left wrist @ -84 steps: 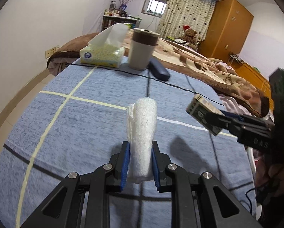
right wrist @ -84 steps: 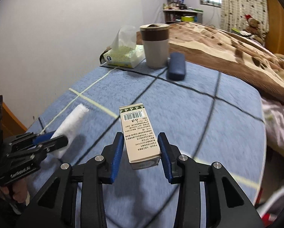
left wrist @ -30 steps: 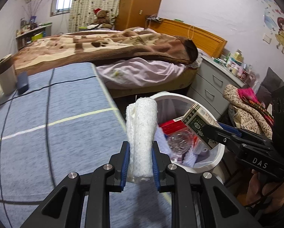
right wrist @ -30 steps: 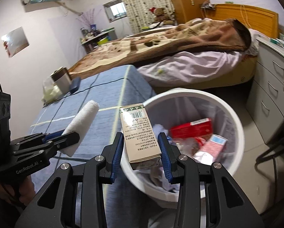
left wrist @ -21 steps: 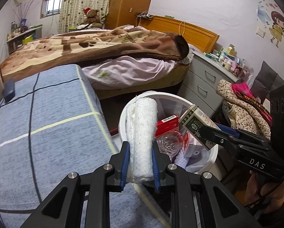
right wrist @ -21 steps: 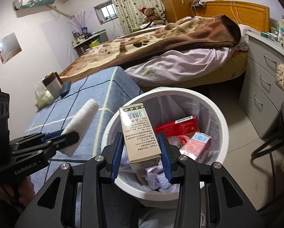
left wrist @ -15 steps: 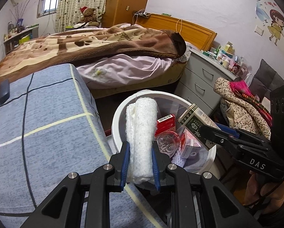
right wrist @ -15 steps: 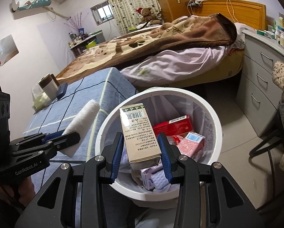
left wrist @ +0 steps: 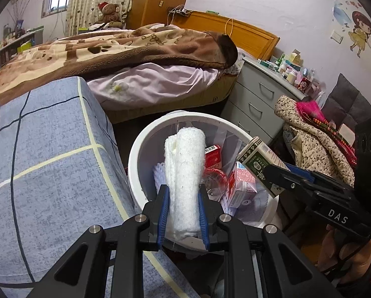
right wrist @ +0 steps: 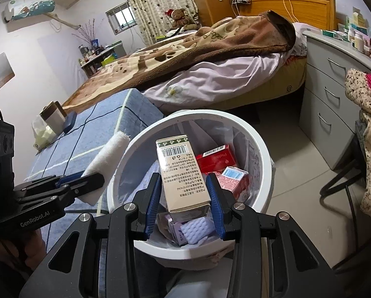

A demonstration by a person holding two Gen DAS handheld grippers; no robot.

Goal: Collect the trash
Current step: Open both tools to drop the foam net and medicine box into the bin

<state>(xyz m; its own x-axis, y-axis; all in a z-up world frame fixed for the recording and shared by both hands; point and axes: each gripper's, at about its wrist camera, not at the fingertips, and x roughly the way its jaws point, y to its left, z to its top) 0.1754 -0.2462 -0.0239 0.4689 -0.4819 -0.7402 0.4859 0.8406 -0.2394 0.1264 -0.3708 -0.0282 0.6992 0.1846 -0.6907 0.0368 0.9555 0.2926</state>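
A round white trash bin (left wrist: 138,149) (right wrist: 262,149) with a clear liner stands on the floor beside the blue table; it holds a red box, pink cartons and a plastic bottle. My left gripper (left wrist: 183,208) is shut on a rolled white towel (left wrist: 185,176), held above the bin's near-left rim. In the right wrist view that towel (right wrist: 108,154) sits just left of the rim. My right gripper (right wrist: 183,198) is shut on a beige carton with a barcode (right wrist: 180,171), over the bin's opening; the same carton (left wrist: 260,159) shows at the bin's right side.
The blue checked tablecloth (left wrist: 49,161) lies left of the bin, with a cup and tissue pack (right wrist: 49,121) at its far end. A bed with a brown blanket (left wrist: 126,49) is behind. Grey drawers (right wrist: 334,94) and a chair draped with clothes (left wrist: 317,134) stand to the right.
Both grippers have swung from the table to the bin and come in over it. The towel and the carton stay gripped. The bin now fills more of both views.
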